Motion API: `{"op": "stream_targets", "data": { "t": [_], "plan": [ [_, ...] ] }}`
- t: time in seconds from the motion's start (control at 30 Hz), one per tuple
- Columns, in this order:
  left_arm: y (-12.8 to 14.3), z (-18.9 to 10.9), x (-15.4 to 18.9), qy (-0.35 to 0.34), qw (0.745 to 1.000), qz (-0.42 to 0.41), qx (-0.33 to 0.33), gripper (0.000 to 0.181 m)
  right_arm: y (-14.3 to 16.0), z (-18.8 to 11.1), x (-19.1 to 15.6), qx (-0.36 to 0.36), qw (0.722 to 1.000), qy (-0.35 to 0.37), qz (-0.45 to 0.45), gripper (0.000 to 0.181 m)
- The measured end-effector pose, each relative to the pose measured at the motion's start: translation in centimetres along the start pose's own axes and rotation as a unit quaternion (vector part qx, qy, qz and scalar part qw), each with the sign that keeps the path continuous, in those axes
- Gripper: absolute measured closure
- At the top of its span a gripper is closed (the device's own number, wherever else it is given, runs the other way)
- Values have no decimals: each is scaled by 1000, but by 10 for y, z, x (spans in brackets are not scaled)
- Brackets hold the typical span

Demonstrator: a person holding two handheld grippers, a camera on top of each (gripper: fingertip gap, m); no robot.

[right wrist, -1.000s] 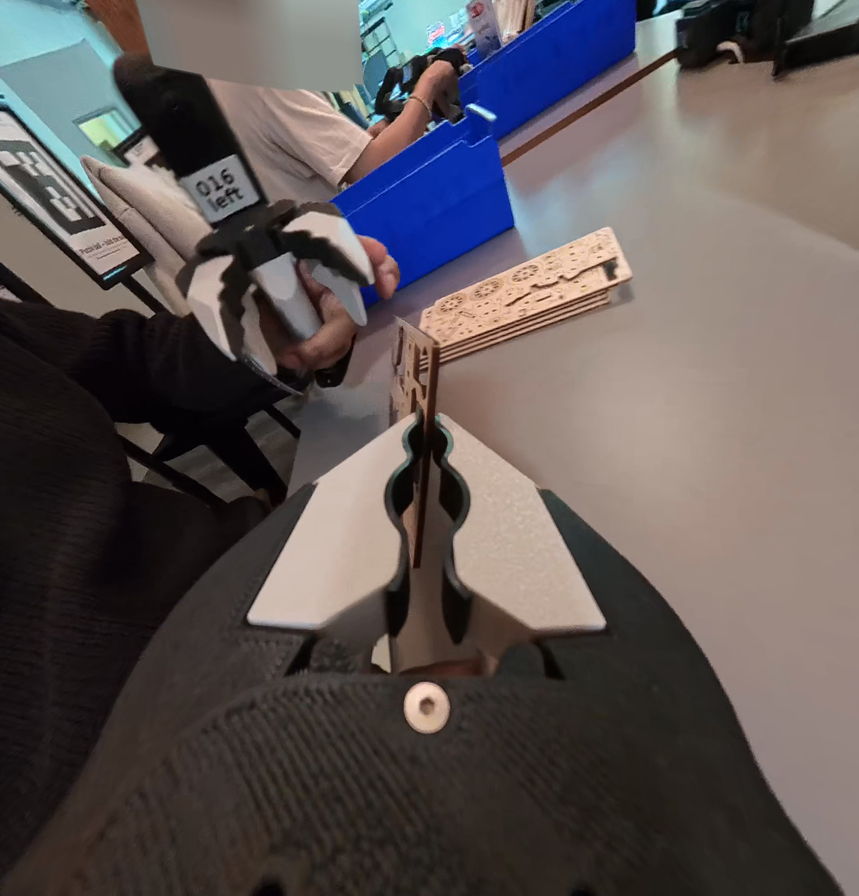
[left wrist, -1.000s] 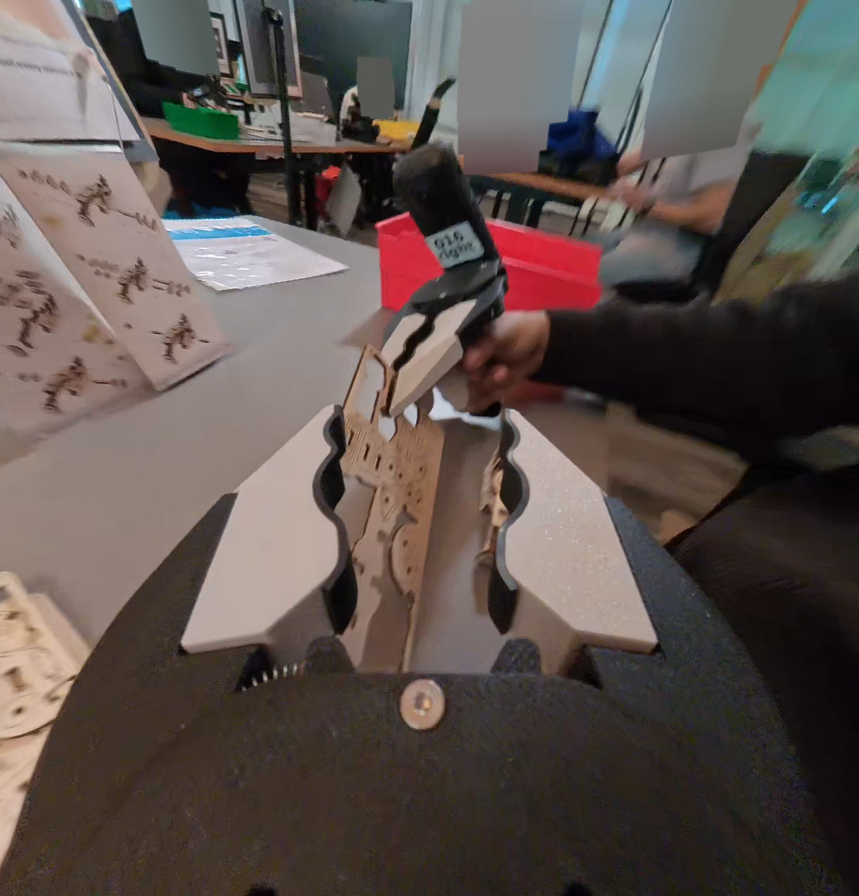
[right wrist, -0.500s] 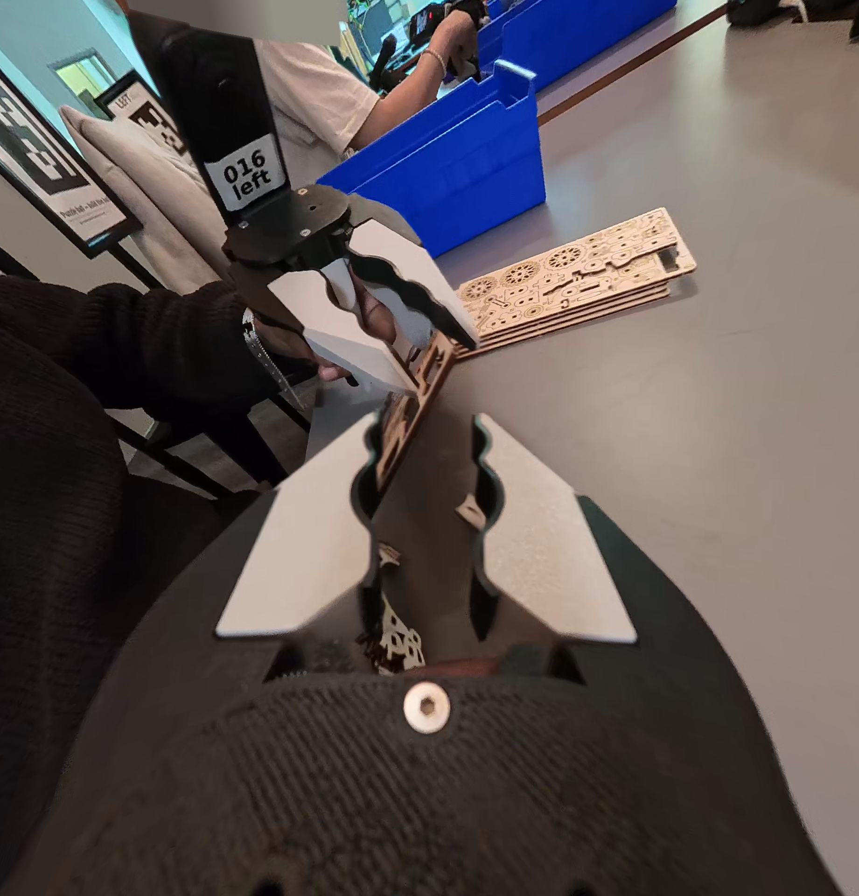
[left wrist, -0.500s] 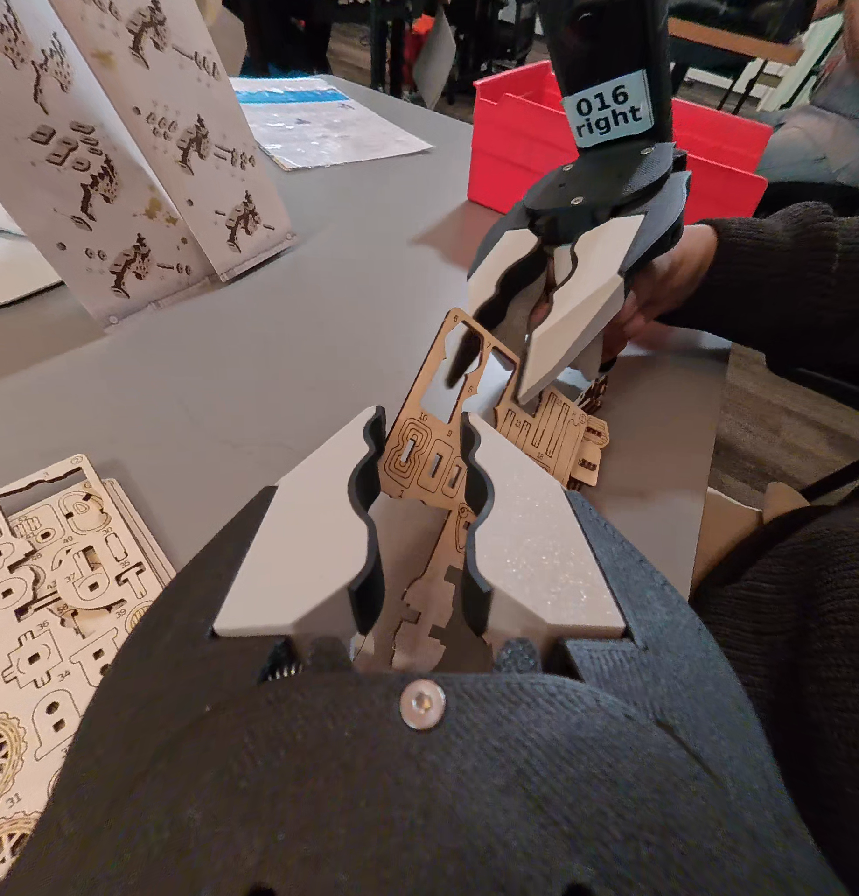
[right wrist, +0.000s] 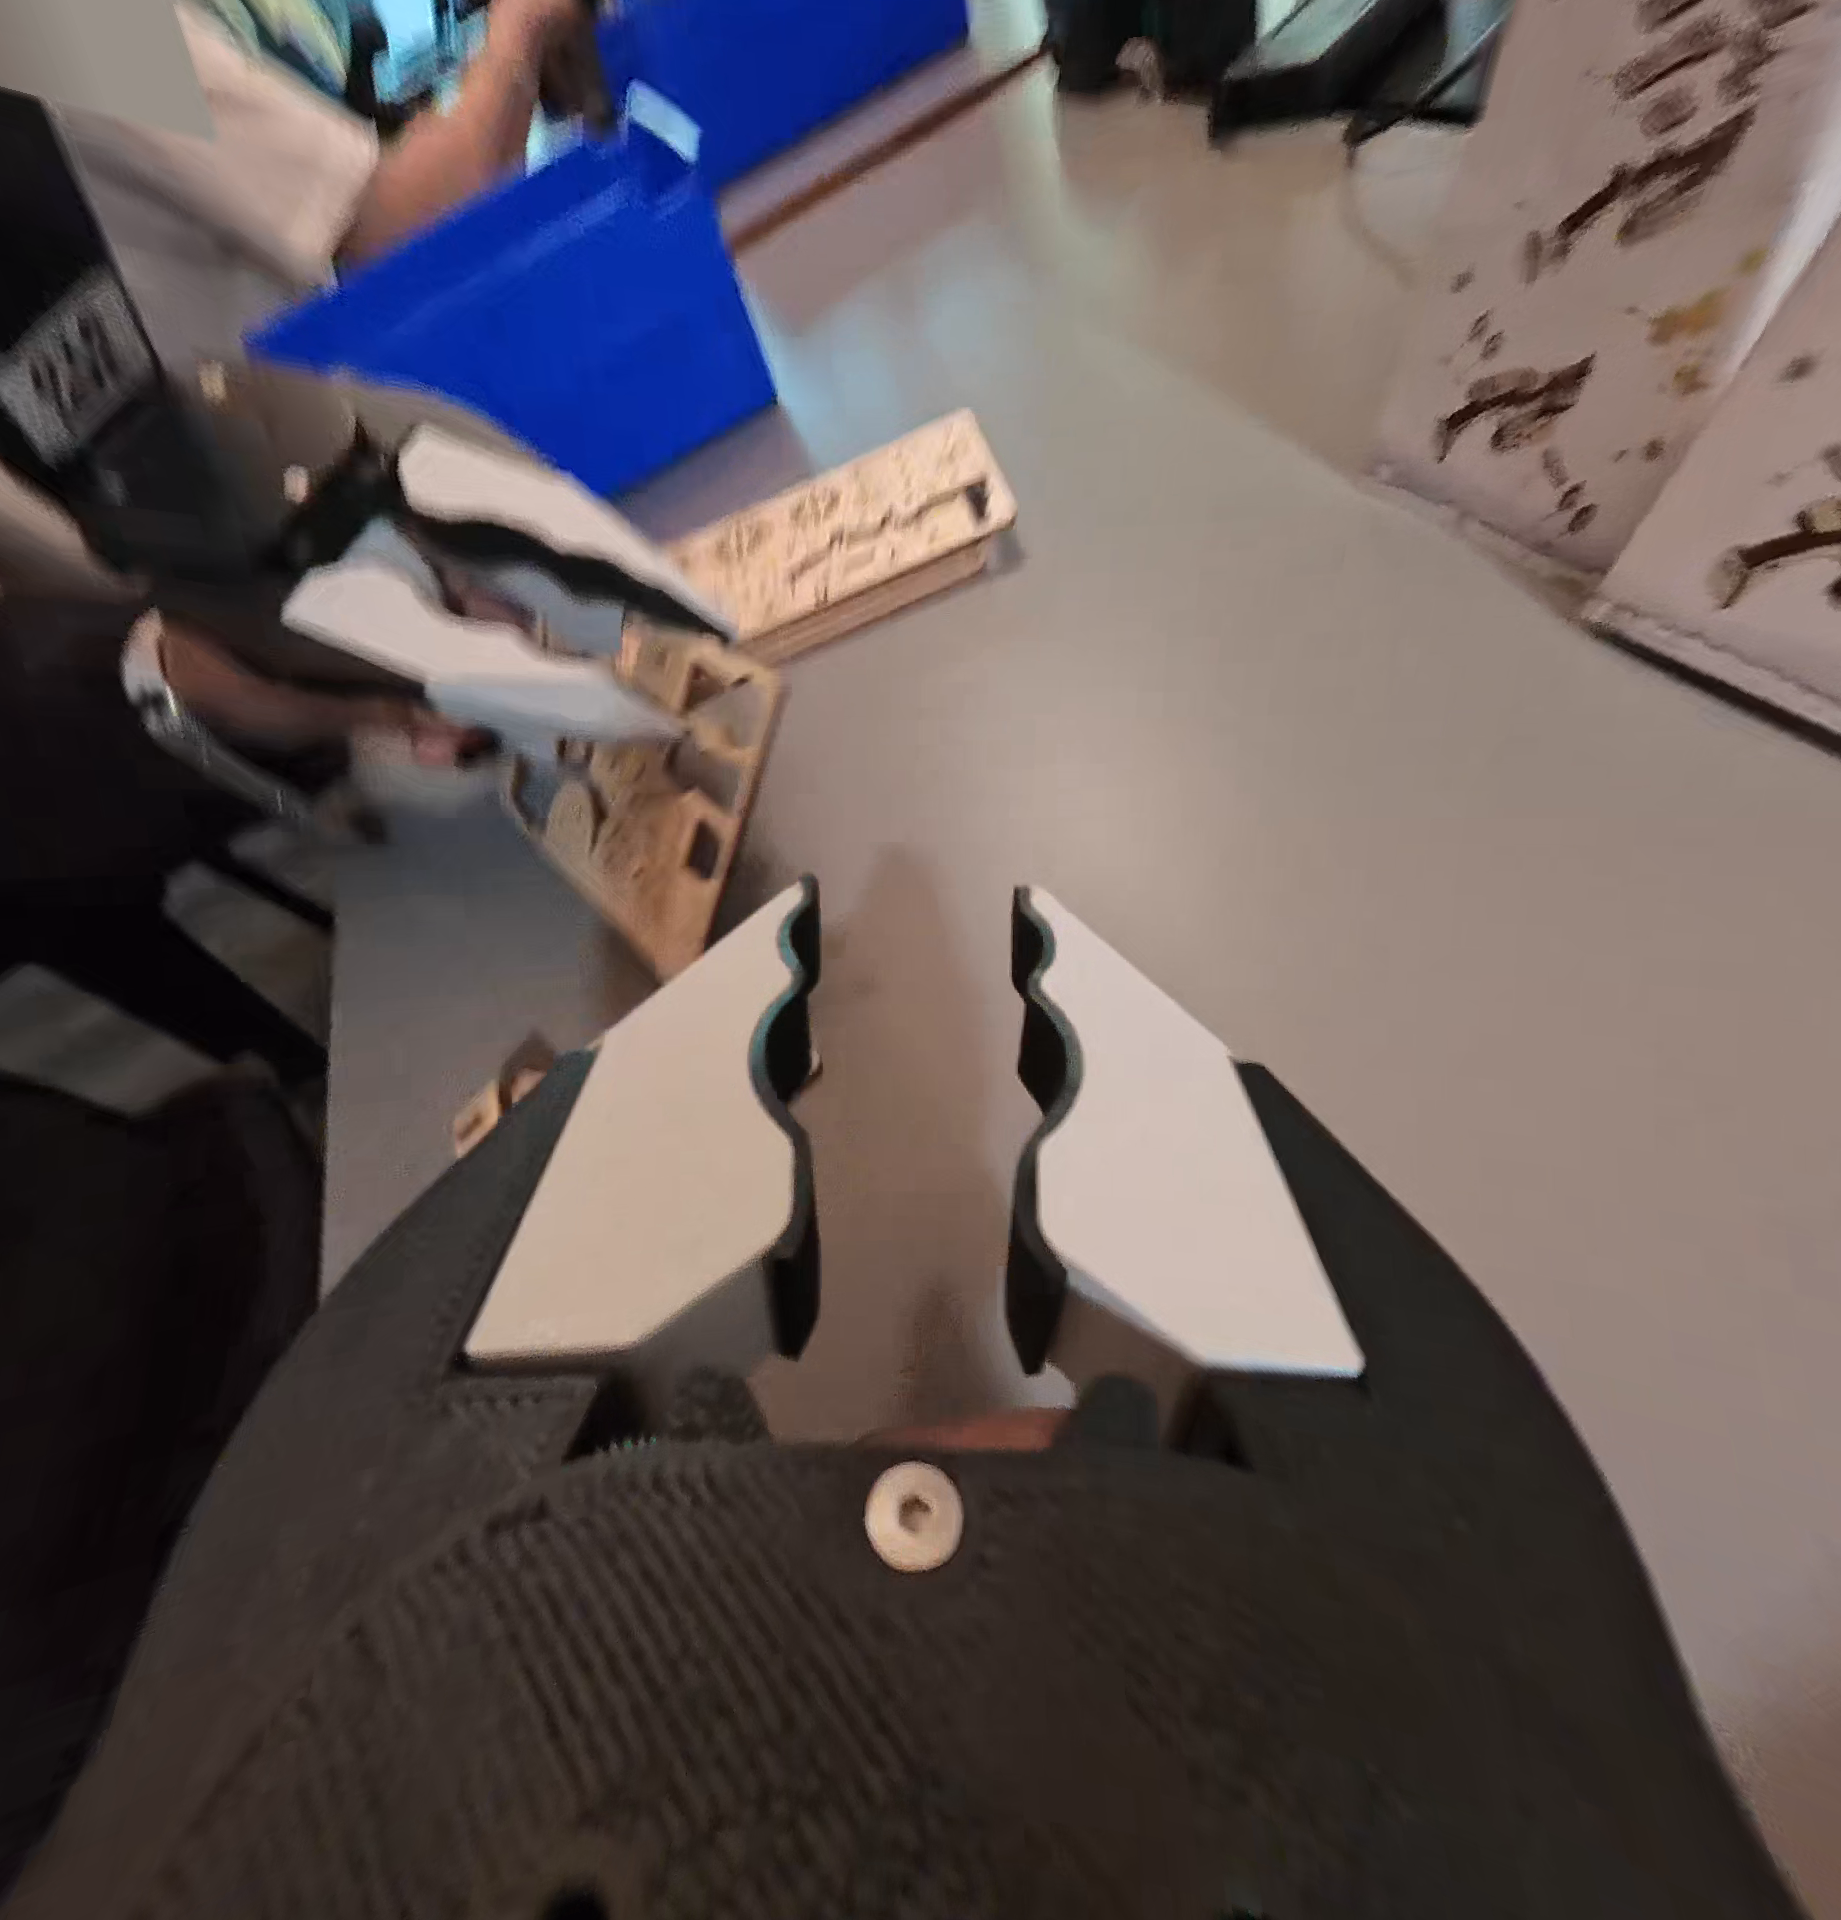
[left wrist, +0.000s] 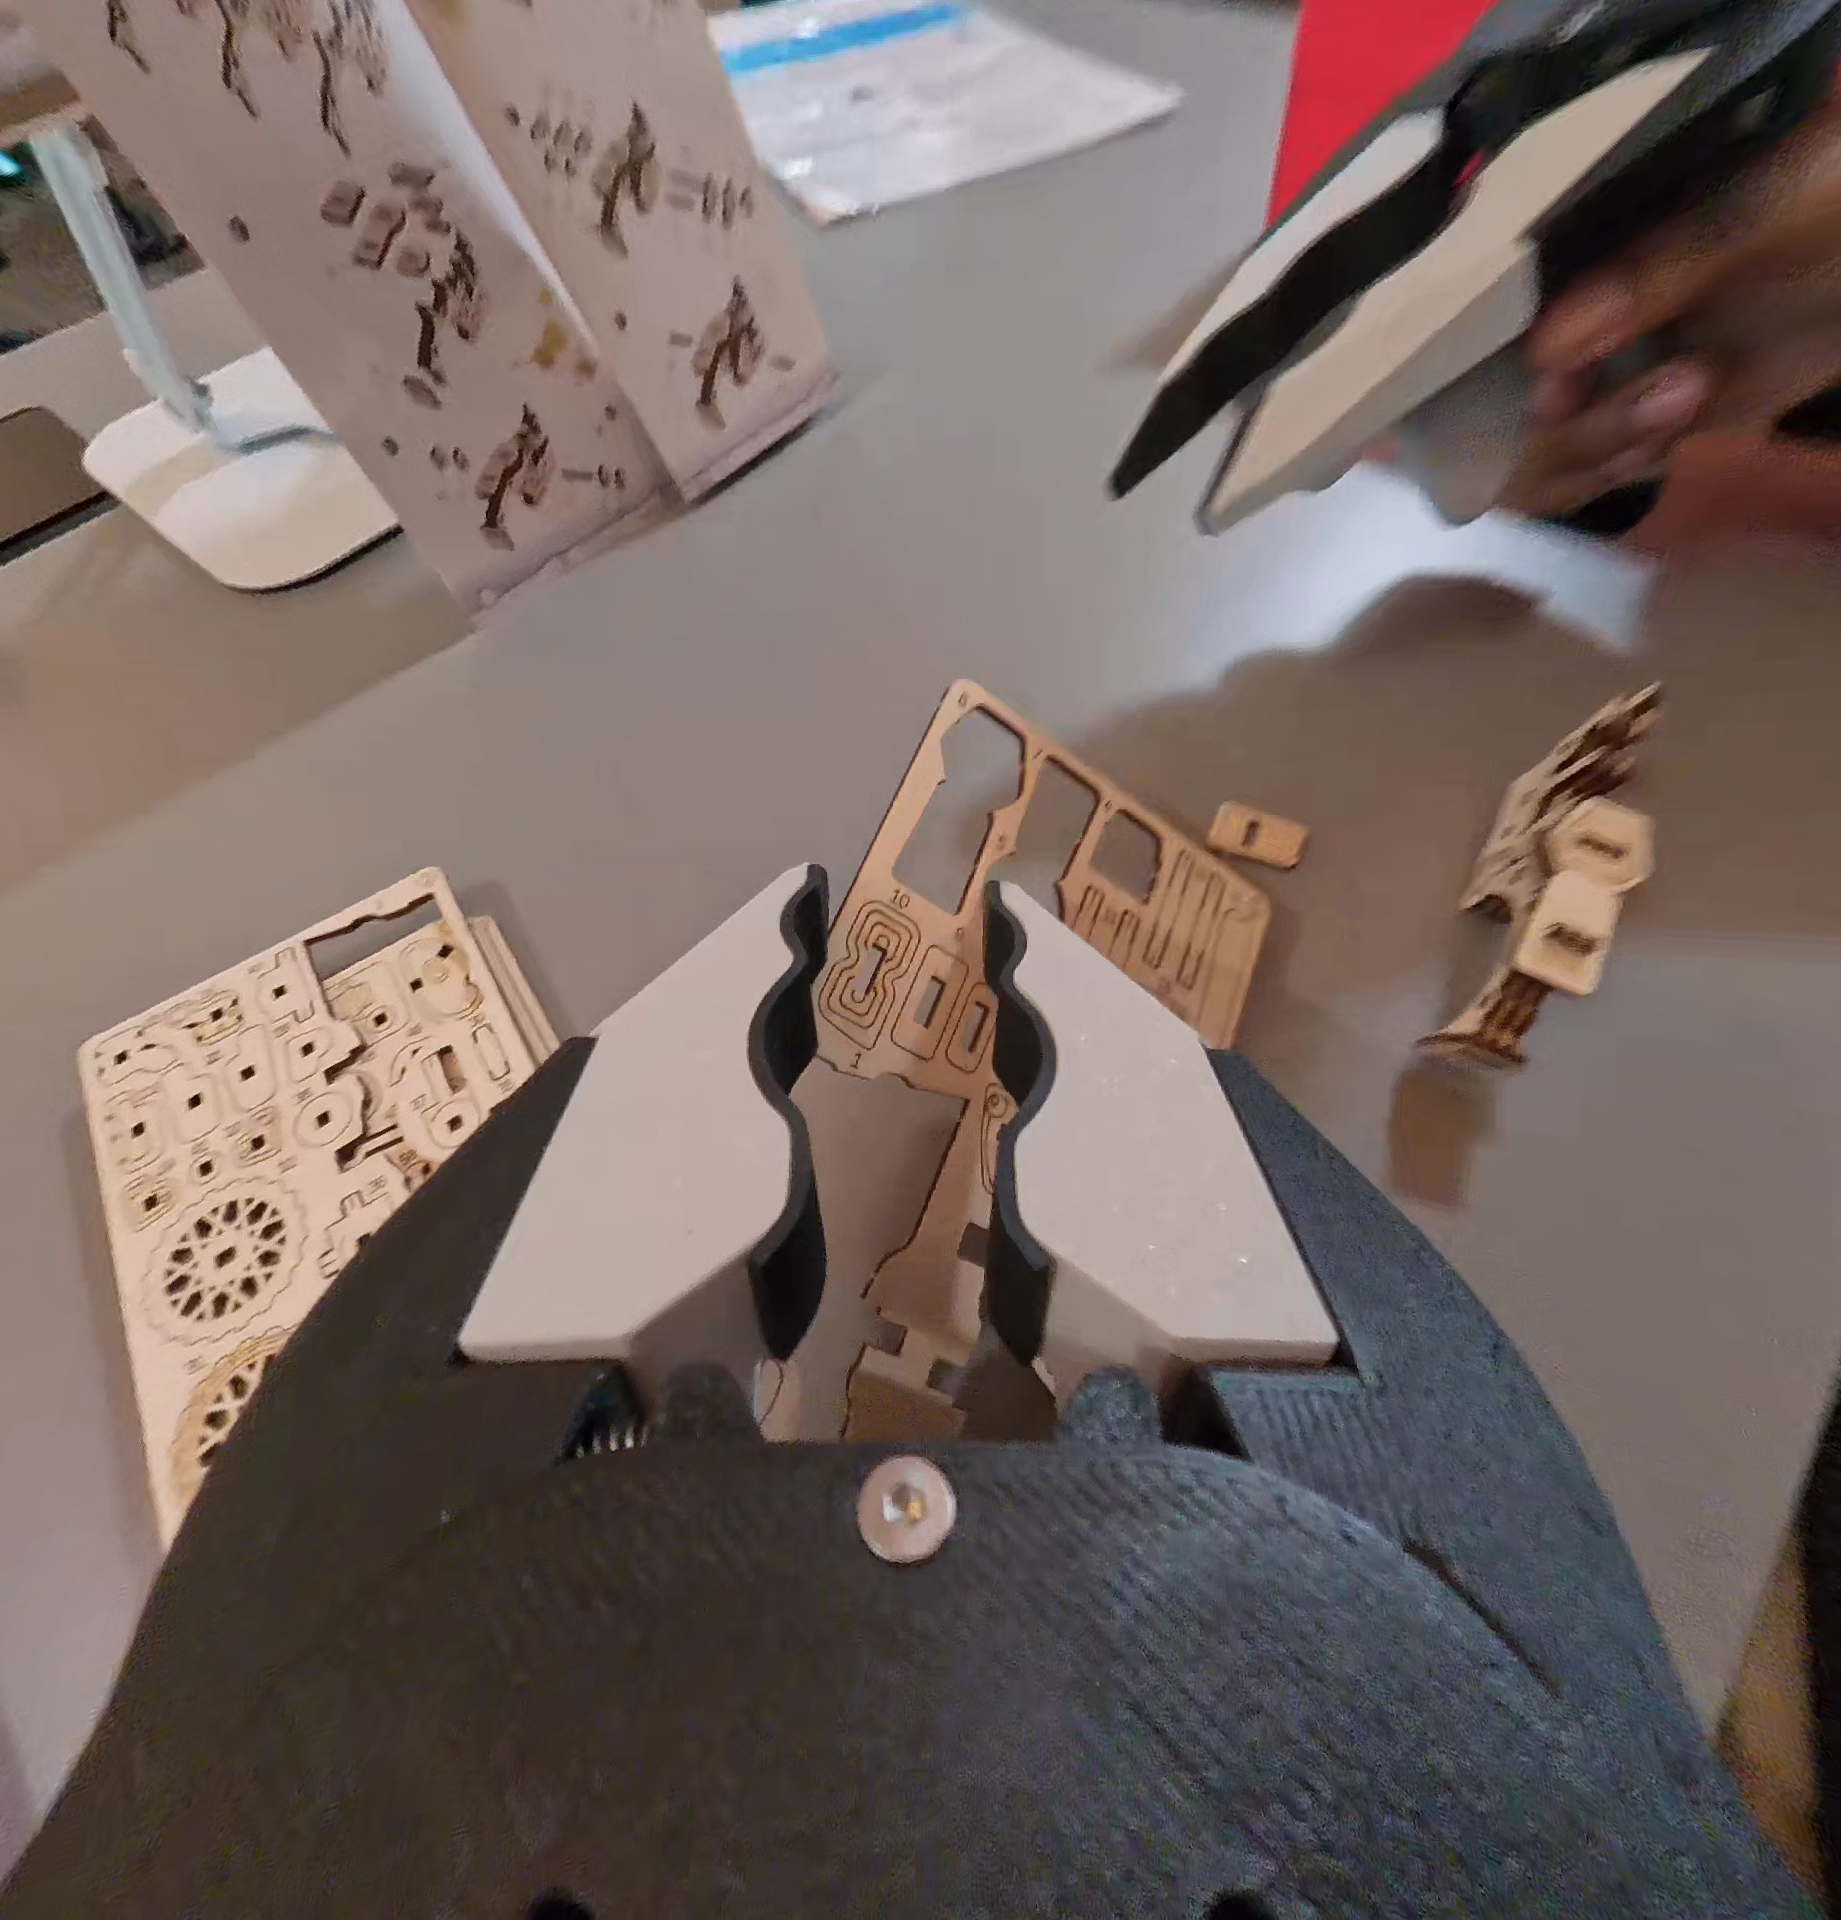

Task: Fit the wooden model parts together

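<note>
My left gripper (left wrist: 905,883) has its jaws narrowed around a thin wooden parts sheet (left wrist: 1155,914) with several cut-out holes. In the right wrist view the left gripper (right wrist: 703,681) holds the sheet (right wrist: 635,842) tilted, its lower edge on the grey table (right wrist: 1311,935). My right gripper (right wrist: 916,904) is open and empty over bare table, to the right of the sheet. It also shows blurred at the top right of the left wrist view (left wrist: 1176,499). A partly built wooden assembly (left wrist: 1550,883) and a small wooden tab (left wrist: 1259,834) lie to the right of the sheet.
A stack of wooden parts sheets (left wrist: 303,1122) lies left of my left gripper and also shows in the right wrist view (right wrist: 854,530). Standing instruction panels (left wrist: 542,260) and a white stand base (left wrist: 241,499) are behind. A blue bin (right wrist: 542,312) and a red bin (left wrist: 1342,104) stand at the table's edges. One gripper's finger ends stand about 11 cm off the other's. The small wooden tab (left wrist: 1259,834) lies around 7 cm away from my right fingertips.
My right gripper has let go of the sheet, opened and pulled away to the right. My left gripper has narrowed on the sheet and brought it down onto the table.
</note>
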State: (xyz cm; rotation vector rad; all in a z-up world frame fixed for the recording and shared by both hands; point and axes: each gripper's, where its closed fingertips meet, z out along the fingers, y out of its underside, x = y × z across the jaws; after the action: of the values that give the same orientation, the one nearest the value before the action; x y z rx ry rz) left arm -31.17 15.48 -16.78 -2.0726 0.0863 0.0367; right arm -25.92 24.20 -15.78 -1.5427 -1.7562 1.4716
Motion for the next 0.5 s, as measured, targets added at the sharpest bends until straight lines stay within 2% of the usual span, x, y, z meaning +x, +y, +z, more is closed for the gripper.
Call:
{"op": "stream_targets", "data": {
  "t": [0.13,0.23,0.37,0.5],
  "plan": [
    [14,10,-3,-13,999,7,-42,152,37,6,-16,-107,990,-14,-94,143],
    [21,15,-7,-14,998,-12,-58,148,47,14,-19,-131,985,-6,-109,139],
    [31,14,-10,-17,997,-19,-77,149,31,5,-8,-98,991,49,-76,136],
    [0,-1,1,-18,999,29,-2,145,10,-30,-13,-1,995,100,-27,137]
  ]
}}
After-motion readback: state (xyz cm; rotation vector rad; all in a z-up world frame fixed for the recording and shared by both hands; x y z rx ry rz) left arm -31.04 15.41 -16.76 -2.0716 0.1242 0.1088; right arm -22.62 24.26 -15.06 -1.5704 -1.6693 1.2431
